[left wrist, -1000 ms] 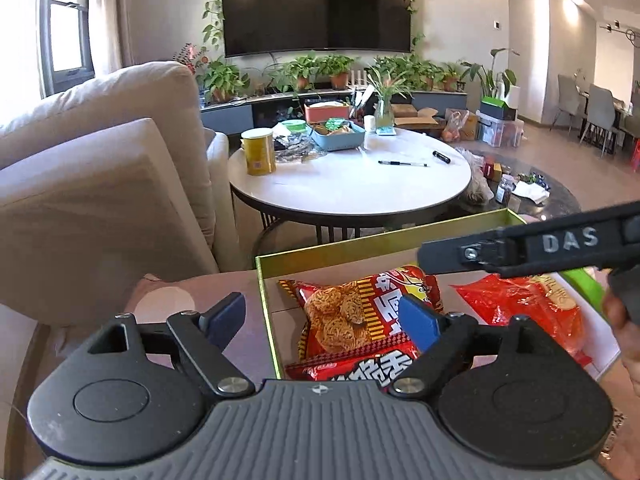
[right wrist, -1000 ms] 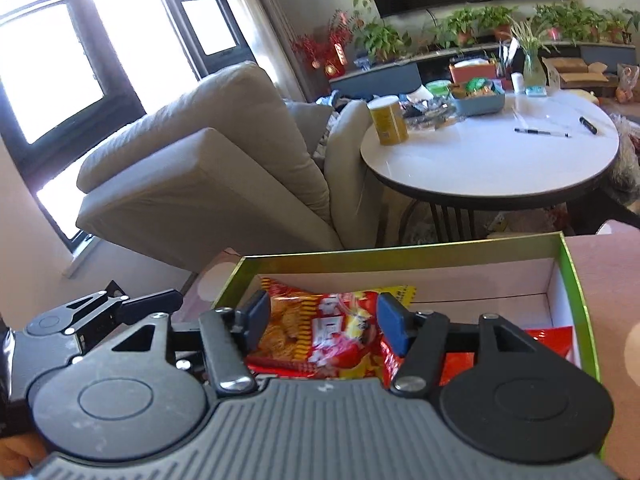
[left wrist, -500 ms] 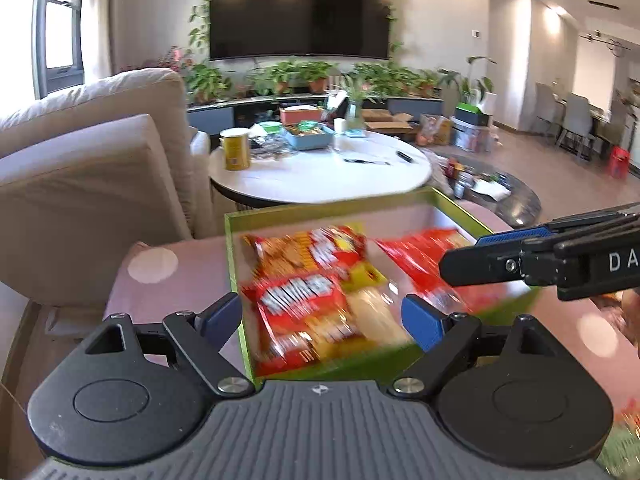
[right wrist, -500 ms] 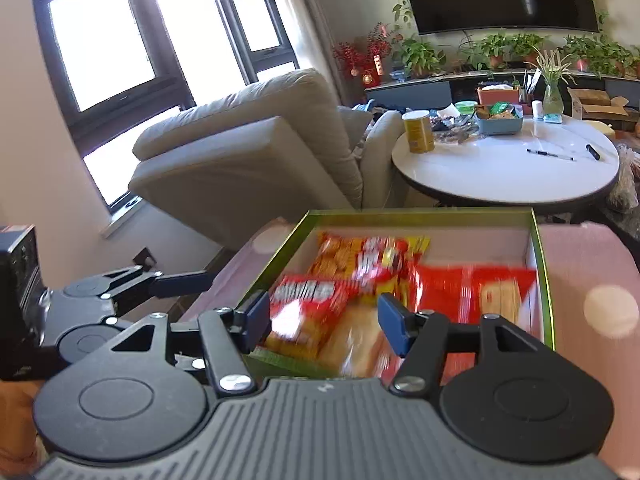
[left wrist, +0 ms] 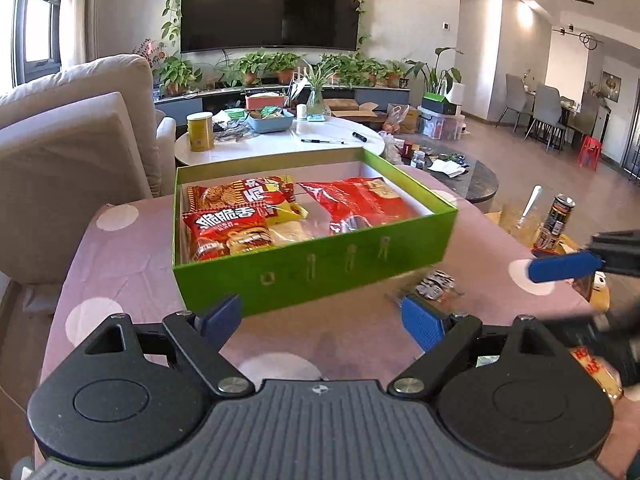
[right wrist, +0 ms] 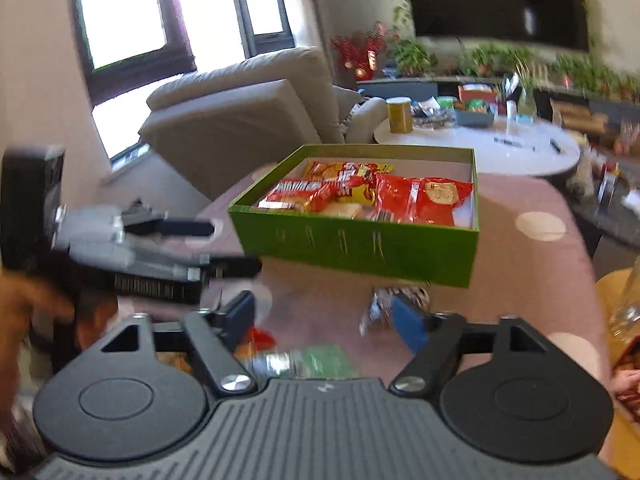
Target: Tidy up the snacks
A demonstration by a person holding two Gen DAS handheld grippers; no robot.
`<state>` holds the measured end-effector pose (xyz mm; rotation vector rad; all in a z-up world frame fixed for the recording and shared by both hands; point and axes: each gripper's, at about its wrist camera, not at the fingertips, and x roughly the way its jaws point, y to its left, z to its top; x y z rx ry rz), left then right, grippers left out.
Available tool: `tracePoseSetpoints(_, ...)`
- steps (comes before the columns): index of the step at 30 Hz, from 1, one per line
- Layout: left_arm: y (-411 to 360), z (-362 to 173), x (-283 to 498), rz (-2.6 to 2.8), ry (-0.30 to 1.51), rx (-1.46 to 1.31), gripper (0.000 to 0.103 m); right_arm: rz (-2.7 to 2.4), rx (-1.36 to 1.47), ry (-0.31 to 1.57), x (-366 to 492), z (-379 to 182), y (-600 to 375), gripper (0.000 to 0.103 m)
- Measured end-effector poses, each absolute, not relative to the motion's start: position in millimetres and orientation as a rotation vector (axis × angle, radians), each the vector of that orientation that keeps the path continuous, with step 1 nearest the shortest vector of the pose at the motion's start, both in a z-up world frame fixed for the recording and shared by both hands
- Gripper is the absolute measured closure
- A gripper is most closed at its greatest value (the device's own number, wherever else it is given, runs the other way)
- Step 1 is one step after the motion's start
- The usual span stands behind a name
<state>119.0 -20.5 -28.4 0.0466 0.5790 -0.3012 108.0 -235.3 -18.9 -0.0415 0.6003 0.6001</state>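
A green box (left wrist: 312,268) sits on a pink, white-dotted bench (left wrist: 120,264), holding several snack bags: a red bag (left wrist: 360,204) on its right side, and a yellow-and-red bag (left wrist: 244,196) at the back left with another red bag (left wrist: 224,232) in front of it. The box's long axis runs left to right across both views, slightly angled, with its right end set a little farther away in the left view. The bags inside lie flat, their long axes running roughly front to back.

The left gripper (left wrist: 322,318) hovers low over the bench just in front of the box, fingers apart and holding nothing. The right gripper (right wrist: 322,318) is also near the box front, fingers apart and empty. Its view is blurred.

More snacks lie loose on the bench: a small silver-and-black wrapped packet (left wrist: 436,286) just in front of the box's right corner, and, under the right gripper, a blurred green packet (right wrist: 324,362) and something red (right wrist: 260,336) too smeared to identify.

The step in hand looks like collecting the loose packets. To do it well, lower one gripper over the silver packet, close the fingers across its narrow width rather than its length, lift it clear of the box wall, and release it in the open space inside, not on top of the piled bags.
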Motion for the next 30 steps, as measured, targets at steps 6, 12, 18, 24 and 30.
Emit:
tracePoseSetpoints(6,-25,-29,100,-0.289,0.579,0.045,0.017,0.611,-0.189,0.607,80,-43,-239,0.031)
tracePoseSetpoints(12,-28,-29,81,-0.289,0.574,0.044,0.017,0.527,-0.269,0.641,82,-67,-245,0.030)
tracePoseSetpoints(18,-29,-35,75,-0.285,0.595,0.032,0.017,0.432,-0.235,0.639,108,-77,-255,0.031)
tracePoseSetpoints(24,-35,-38,79,-0.289,0.608,0.050,0.017,0.383,-0.055,0.679,150,-78,-272,0.032)
tracePoseSetpoints(30,-48,-41,88,-0.323,0.630,0.055,0.017,0.439,-0.060,0.699,145,-72,-273,0.027)
